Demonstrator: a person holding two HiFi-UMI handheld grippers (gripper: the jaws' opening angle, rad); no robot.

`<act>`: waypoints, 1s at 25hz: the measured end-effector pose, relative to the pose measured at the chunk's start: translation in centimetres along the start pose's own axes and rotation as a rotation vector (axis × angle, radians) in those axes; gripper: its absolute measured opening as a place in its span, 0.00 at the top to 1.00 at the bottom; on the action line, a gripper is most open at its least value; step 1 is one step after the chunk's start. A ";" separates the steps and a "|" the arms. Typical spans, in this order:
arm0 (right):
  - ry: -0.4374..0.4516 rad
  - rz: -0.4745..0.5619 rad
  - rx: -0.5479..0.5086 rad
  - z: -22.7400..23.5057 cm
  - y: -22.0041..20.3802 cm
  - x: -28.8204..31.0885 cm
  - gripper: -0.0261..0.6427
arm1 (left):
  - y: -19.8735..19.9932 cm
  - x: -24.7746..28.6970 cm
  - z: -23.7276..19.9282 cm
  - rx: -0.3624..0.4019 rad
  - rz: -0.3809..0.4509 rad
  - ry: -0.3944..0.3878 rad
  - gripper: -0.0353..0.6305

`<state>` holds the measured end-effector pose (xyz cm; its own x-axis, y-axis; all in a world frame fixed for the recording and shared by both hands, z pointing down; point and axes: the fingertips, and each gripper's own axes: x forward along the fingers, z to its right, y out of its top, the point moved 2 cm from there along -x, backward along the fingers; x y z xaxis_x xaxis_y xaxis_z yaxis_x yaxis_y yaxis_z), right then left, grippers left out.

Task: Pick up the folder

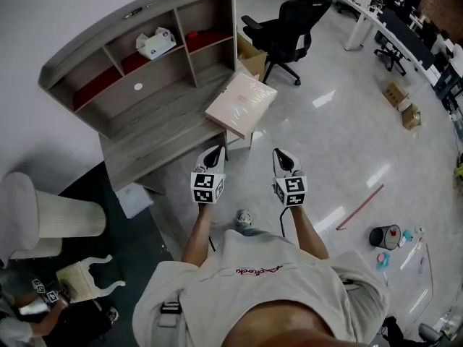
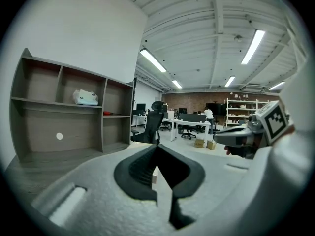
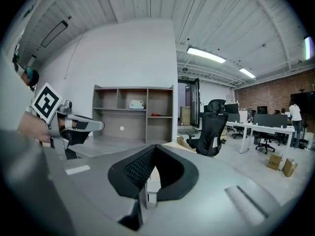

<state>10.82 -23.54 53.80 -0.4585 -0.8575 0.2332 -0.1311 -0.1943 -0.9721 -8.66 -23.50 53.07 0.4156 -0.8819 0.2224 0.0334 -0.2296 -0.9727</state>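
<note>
Pink folder (image 1: 241, 103) atop grey wooden desk (image 1: 155, 139)

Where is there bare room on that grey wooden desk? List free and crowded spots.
Free: the grey desktop left of the pale pink flat folder, from the back panel with the white round hole out to the front edge. Crowded: the right corner under the folder, and the upper compartment holding the white tissue box.

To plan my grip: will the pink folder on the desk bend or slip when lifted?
The folder looks thick, so probably stiff. Its glossy surface may be slippery. It seems to overhang the desk edge, so a push might tip it.
</note>
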 end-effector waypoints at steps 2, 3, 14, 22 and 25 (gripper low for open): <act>0.007 -0.004 0.002 0.7 0.0 1.5 0.95 | 0.4 1.4 -0.7 0.001 0.000 0.008 0.95; 0.011 -0.006 0.002 1.0 0.1 2.2 0.95 | 0.5 2.0 -1.0 0.001 0.000 0.012 0.95; 0.031 -0.003 0.027 3.3 0.5 5.9 0.95 | 1.1 5.7 -2.3 0.004 -0.029 0.032 0.95; 0.029 -0.008 0.053 3.5 -0.2 6.7 0.95 | 0.4 6.5 -2.8 -0.006 -0.051 0.030 0.95; 0.024 -0.017 0.058 3.7 -0.6 7.2 0.95 | -0.3 7.2 -2.9 -0.014 -0.064 0.023 0.95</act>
<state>10.85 -31.40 55.94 -0.4776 -0.8423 0.2498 -0.0884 -0.2368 -0.9675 -8.37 -30.95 55.19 0.3921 -0.8744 0.2859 0.0461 -0.2917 -0.9554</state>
